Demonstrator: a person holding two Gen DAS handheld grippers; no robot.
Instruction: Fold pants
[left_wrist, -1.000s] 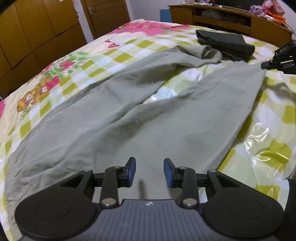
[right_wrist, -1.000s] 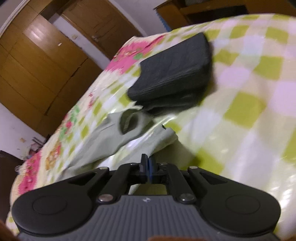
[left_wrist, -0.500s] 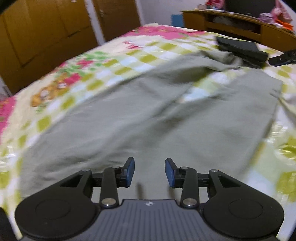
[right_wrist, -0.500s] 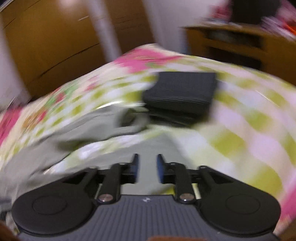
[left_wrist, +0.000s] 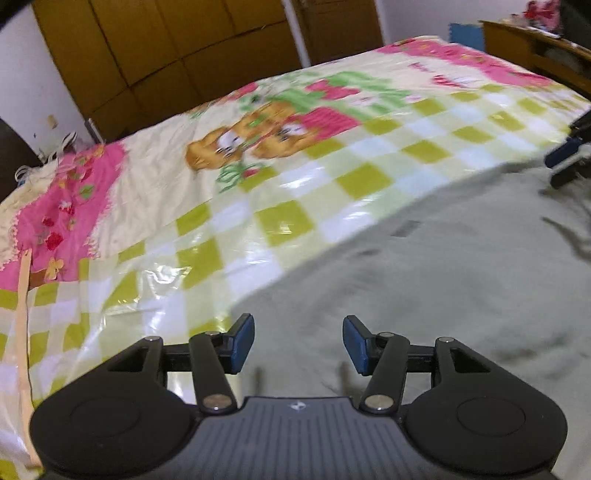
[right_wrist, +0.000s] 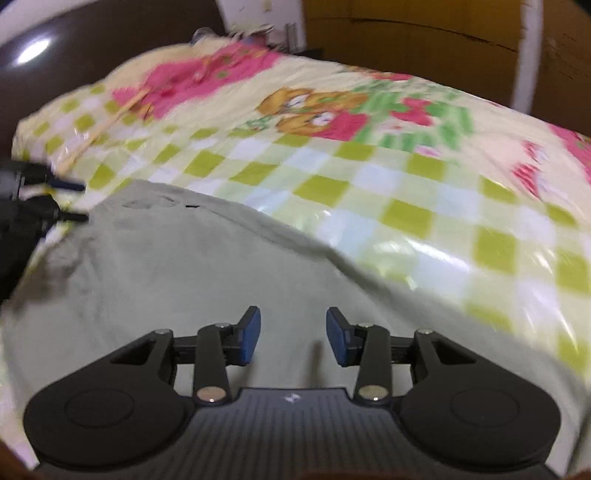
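The grey-green pants (left_wrist: 443, 280) are lying spread flat on the bed, over a glossy checked bedspread (left_wrist: 295, 177) printed with yellow-green squares, pink patches and cartoon bears. In the left wrist view the left gripper (left_wrist: 298, 343) is hovering low over the near edge of the cloth, its blue-padded jaws standing wide apart with nothing between them; the left pad is sitting over the border where fabric meets bedspread. The right gripper (right_wrist: 293, 336) is likewise poised just above the pants (right_wrist: 177, 266), jaws parted and gripping nothing. Each tool is showing in the other's camera: the right gripper (left_wrist: 567, 155) is appearing at the far right edge of the left view, over the cloth's far end, and the left gripper (right_wrist: 70, 201) is appearing at the left edge of the right view. Wooden wardrobe doors (left_wrist: 166, 51) are standing behind the bed. Both views are somewhat blurred.
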